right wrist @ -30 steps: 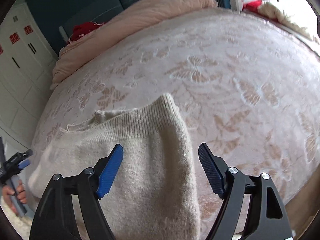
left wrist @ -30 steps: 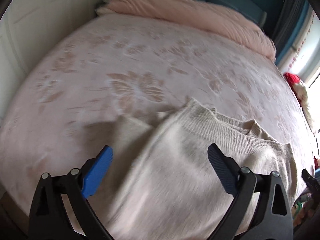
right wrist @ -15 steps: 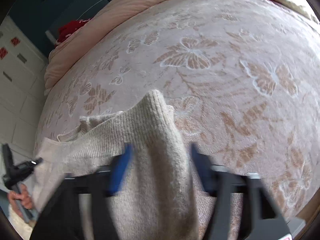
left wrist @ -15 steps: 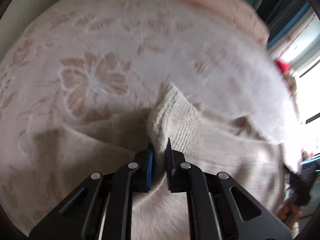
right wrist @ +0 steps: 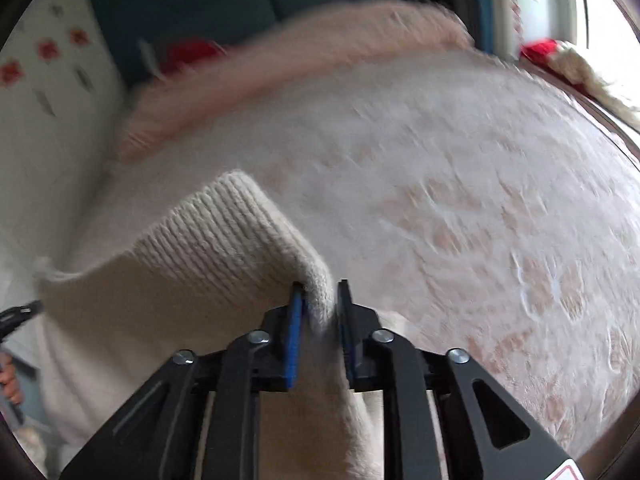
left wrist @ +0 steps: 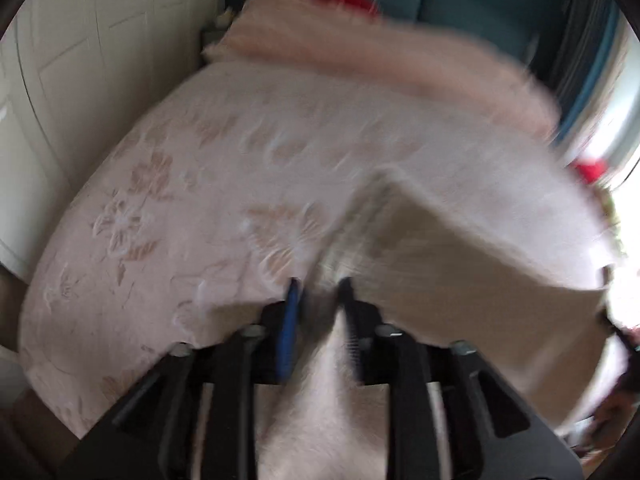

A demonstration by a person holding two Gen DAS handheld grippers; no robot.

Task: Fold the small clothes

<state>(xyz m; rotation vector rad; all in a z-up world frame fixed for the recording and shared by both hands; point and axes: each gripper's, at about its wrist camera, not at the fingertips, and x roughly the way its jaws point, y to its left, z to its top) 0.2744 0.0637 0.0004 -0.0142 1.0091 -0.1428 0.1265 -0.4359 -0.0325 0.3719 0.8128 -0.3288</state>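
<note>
Both claws, left gripper (left wrist: 318,286) and right gripper (right wrist: 318,288), wide a second ago, now pinch the cream sweater (right wrist: 224,236), lifting its ribbed edge off the bedspread (right wrist: 460,200) ahead; folding begins.

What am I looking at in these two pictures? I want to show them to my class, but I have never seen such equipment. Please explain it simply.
A person holds a two-finger gripping tool in each hand, and a wide-angle camera on each tool looks forward along its fingers. One picture comes from the left tool, the other from the right tool. Below them lies a bed with a pale flowered cover and a pink blanket at its far end. Both tools are closed on a cream knitted sweater, each pinching one side of it. The left picture is blurred, so details there are unclear.
</note>
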